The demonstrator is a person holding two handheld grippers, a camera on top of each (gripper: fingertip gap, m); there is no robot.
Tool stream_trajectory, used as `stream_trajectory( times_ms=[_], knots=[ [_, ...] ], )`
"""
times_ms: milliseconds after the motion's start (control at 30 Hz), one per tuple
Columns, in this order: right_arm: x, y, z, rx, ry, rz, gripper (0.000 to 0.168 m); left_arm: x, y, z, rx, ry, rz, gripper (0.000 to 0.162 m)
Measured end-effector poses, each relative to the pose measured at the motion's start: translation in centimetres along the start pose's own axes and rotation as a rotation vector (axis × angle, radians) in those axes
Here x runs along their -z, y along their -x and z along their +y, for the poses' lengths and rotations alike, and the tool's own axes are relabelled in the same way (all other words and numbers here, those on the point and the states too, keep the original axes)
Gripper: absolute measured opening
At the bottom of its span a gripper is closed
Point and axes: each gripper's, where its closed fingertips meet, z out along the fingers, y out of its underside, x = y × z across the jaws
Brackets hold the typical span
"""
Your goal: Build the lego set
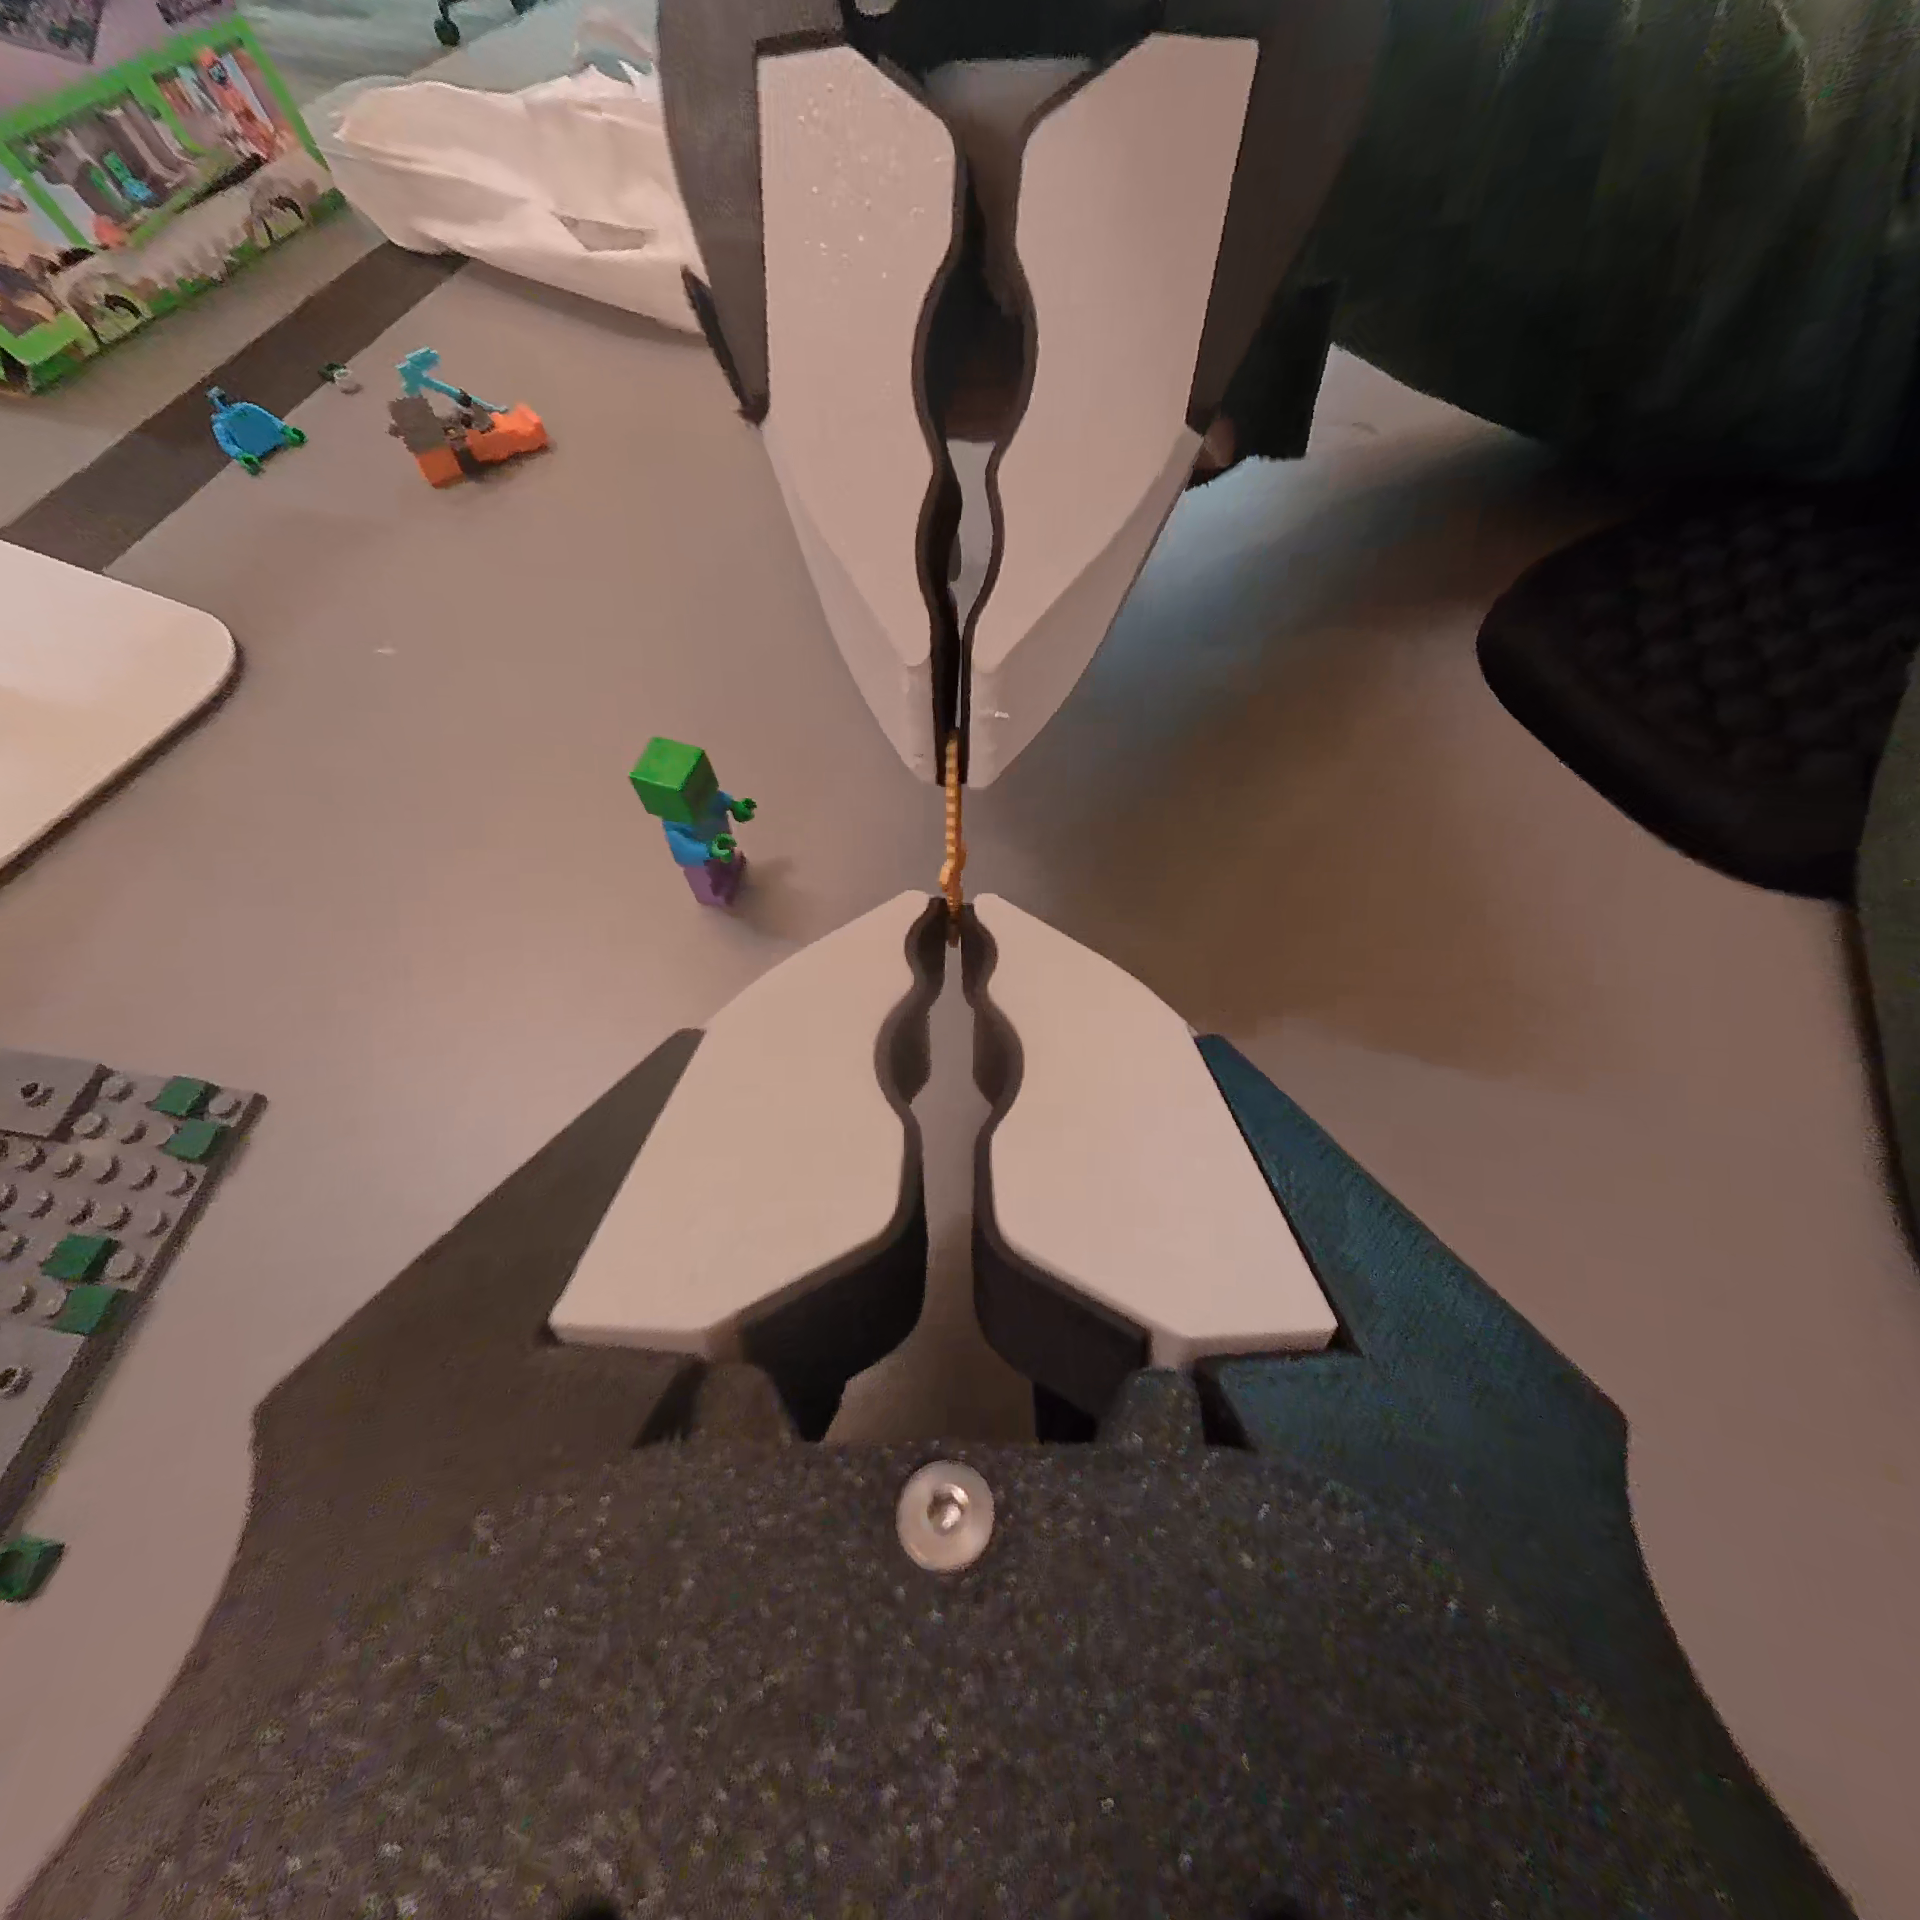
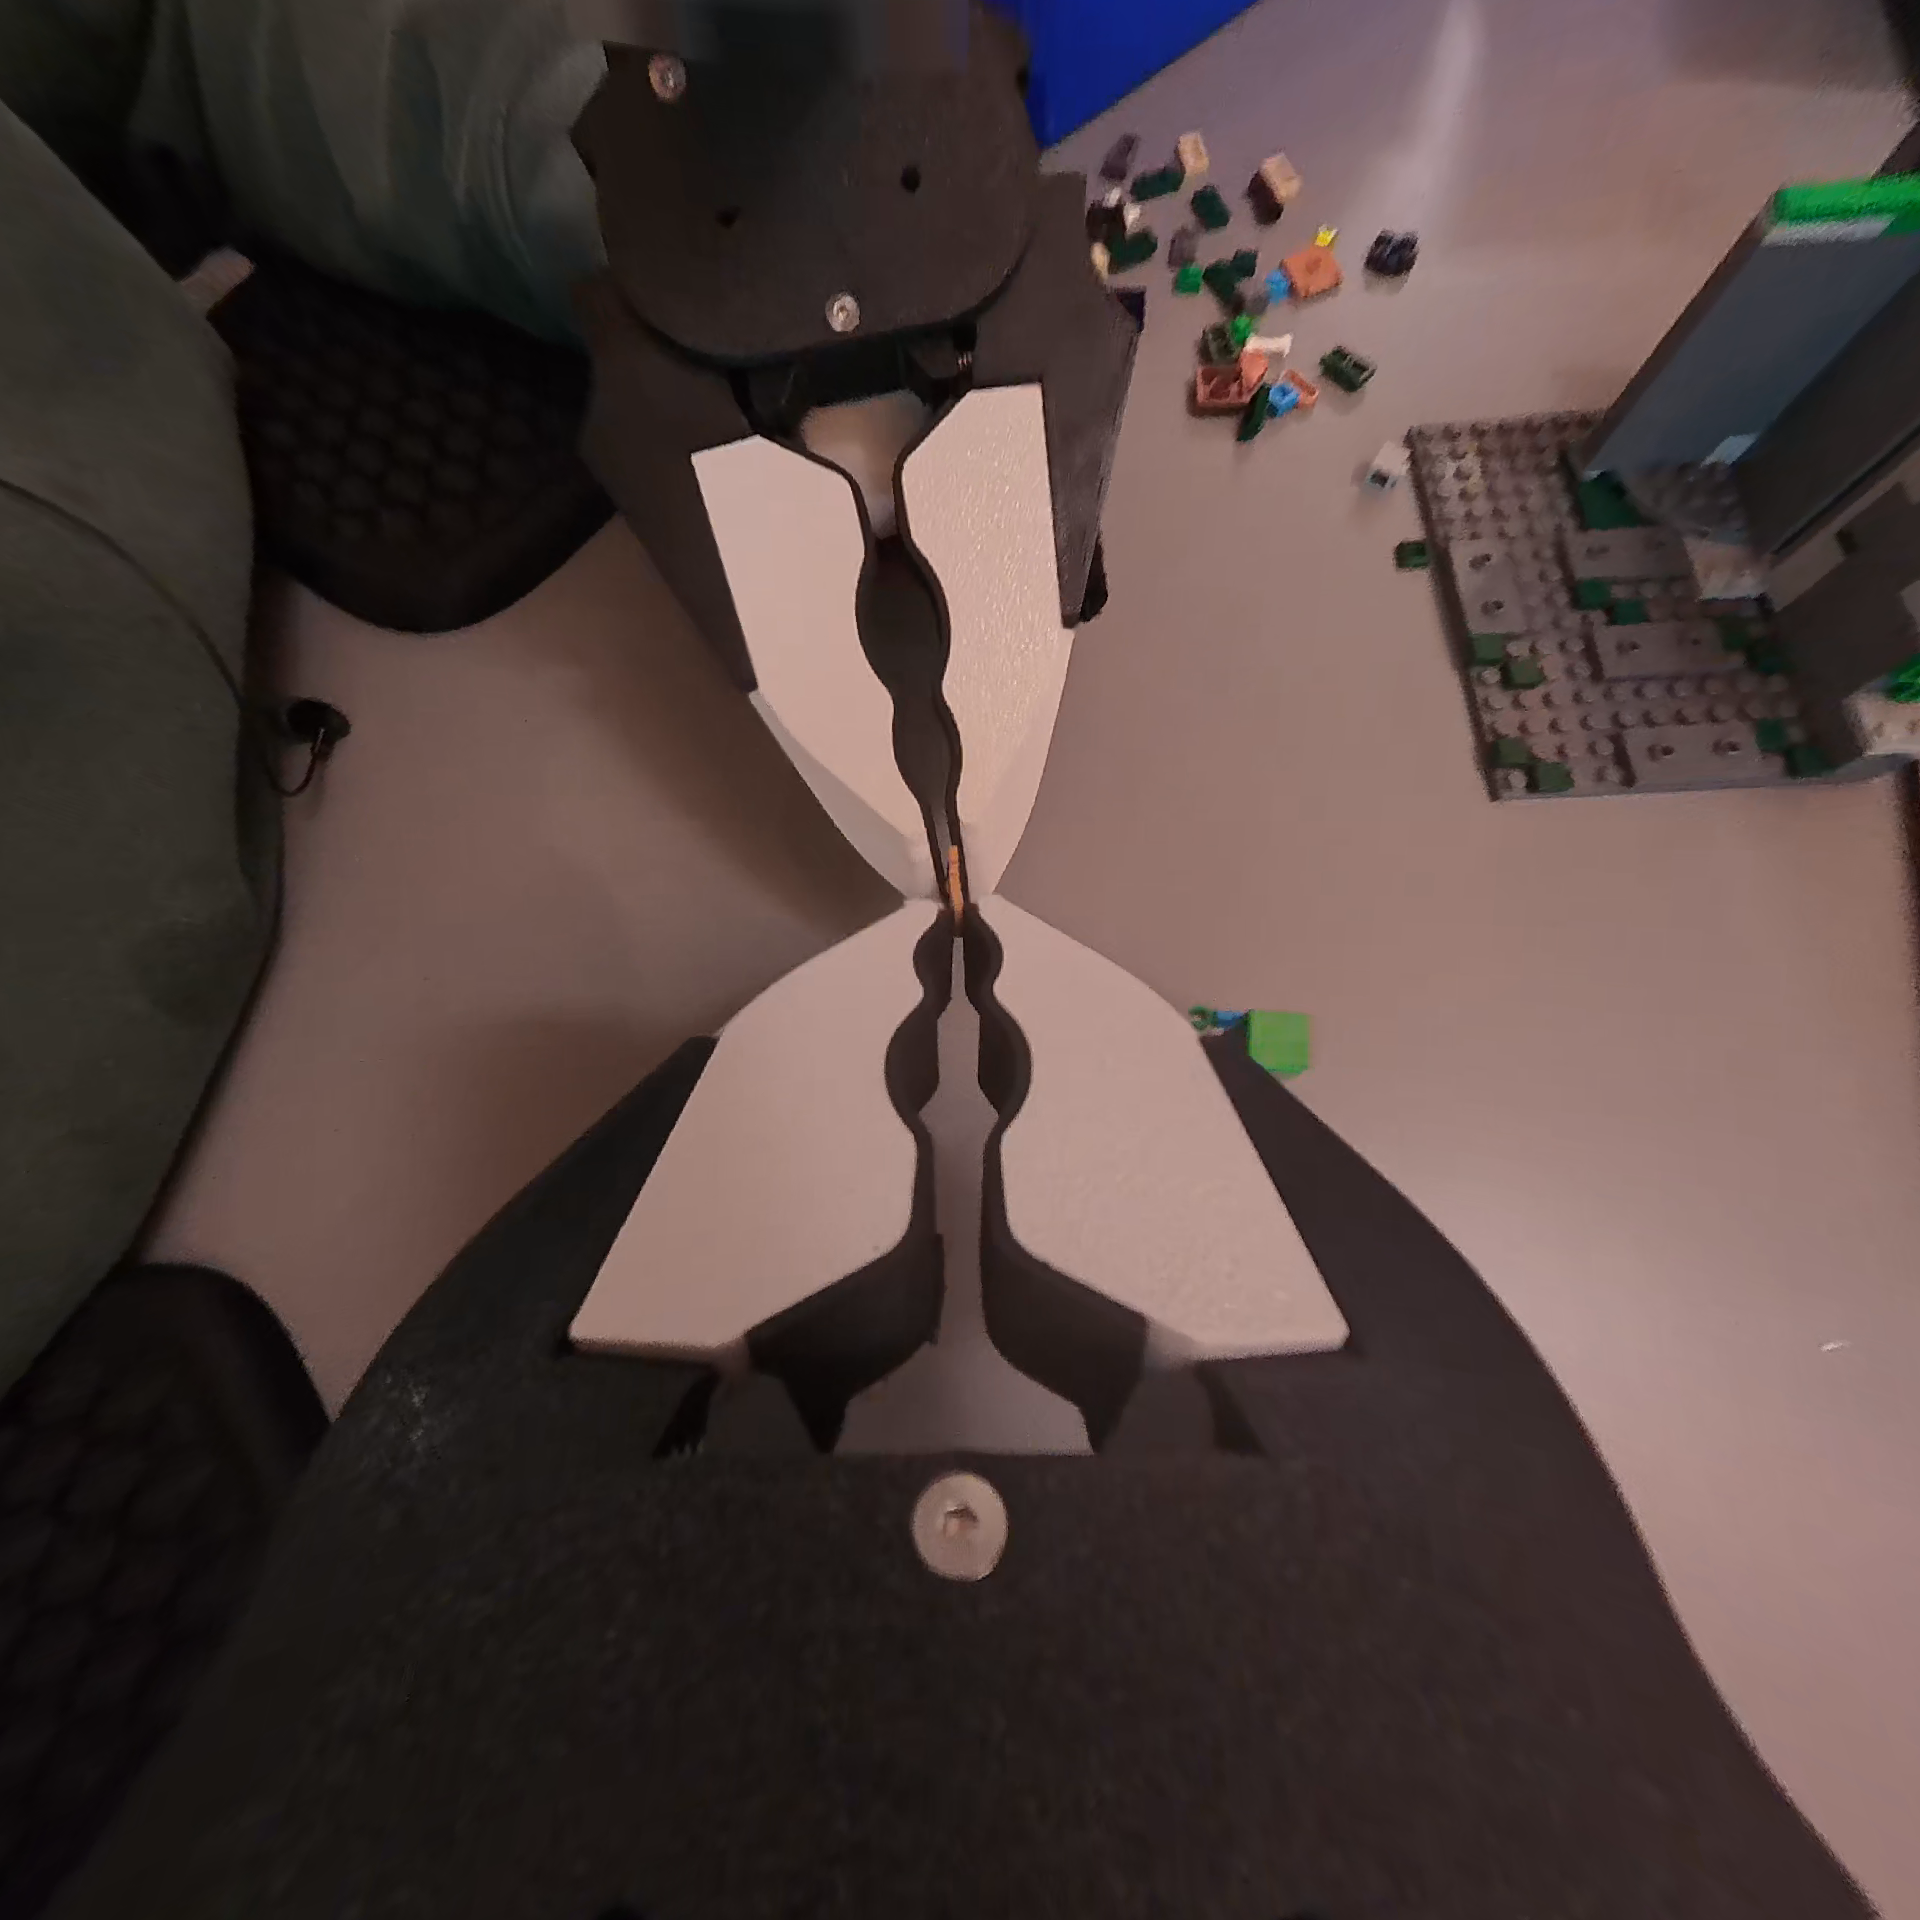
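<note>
My two grippers meet tip to tip above the grey table. Between them is a thin gold lego piece (image 1: 951, 831), like a small chain or sword. My left gripper (image 1: 951, 914) is shut on its near end. My right gripper (image 1: 954, 769) comes in from the top of the left wrist view and is shut on its far end. In the right wrist view only a sliver of the gold piece (image 2: 955, 868) shows between my right gripper (image 2: 954, 920) and the left gripper (image 2: 948, 883). A green-headed minifigure (image 1: 696, 821) stands on the table just left of the tips; it also shows in the right wrist view (image 2: 1262, 1039).
A grey studded baseplate (image 2: 1558, 644) carrying a dark tall build (image 2: 1766, 364) lies at the right, with a pile of loose bricks (image 2: 1247, 291) behind it. The set's box (image 1: 135, 208), a white bag (image 1: 520, 187), an orange figure (image 1: 468, 436) and a black mesh chair (image 1: 1714, 675) surround the workspace. The left tips stand about 6 cm off the green-headed minifigure (image 1: 696, 821).
</note>
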Motion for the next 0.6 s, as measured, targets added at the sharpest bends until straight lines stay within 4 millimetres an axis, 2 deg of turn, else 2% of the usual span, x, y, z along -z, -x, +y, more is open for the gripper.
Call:
stream_trajectory(
  times_ms=[267,600],
  knots=[
    [1.2,-0.7,-2.3,-0.038,-0.18,0.011,0.002,1.0,0.7,-2.1,0.081,-0.155,0.011,0.002],
    [1.2,-0.8,-2.5,-0.057,-0.206,0.003,0.003,1.2,0.8,-2.3,0.099,-0.174,0.013,0.002]
  ],
)
